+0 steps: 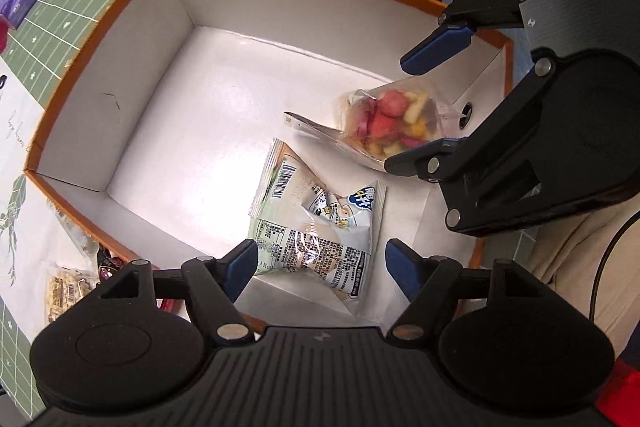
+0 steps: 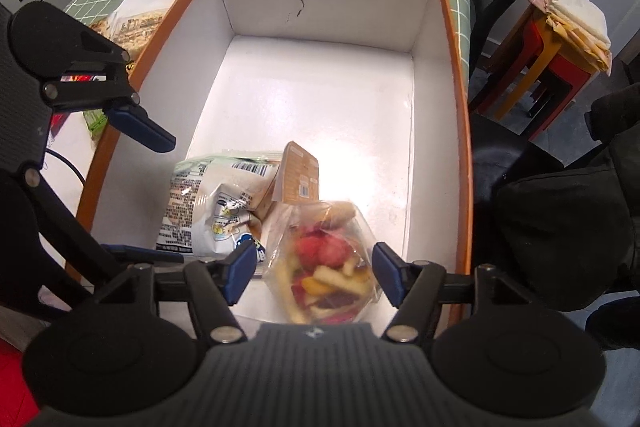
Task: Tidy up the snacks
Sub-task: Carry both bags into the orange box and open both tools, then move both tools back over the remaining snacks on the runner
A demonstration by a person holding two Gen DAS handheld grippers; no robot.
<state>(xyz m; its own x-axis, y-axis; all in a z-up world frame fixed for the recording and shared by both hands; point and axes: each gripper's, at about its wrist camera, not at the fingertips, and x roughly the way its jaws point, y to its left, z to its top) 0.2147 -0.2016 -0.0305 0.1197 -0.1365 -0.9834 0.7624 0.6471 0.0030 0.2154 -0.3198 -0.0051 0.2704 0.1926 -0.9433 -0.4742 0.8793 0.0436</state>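
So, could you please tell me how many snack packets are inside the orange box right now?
2 visible: a white printed packet under the left tool, and a clear fruit-snack bag between the right tool's open fingers. Others may hide beneath.

Box (image 1: pixel 96 39) was orange outside, white inside. Tablecloth (image 1: pixel 60 23) upper left: green with white grid. Gripper pads (image 1: pixel 240 267) blue.

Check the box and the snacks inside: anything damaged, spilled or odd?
Only a small dark scuff on one white inner wall of the box. The white snack packet and the clear fruit bag look sealed and lie on the box floor; nothing spilled.
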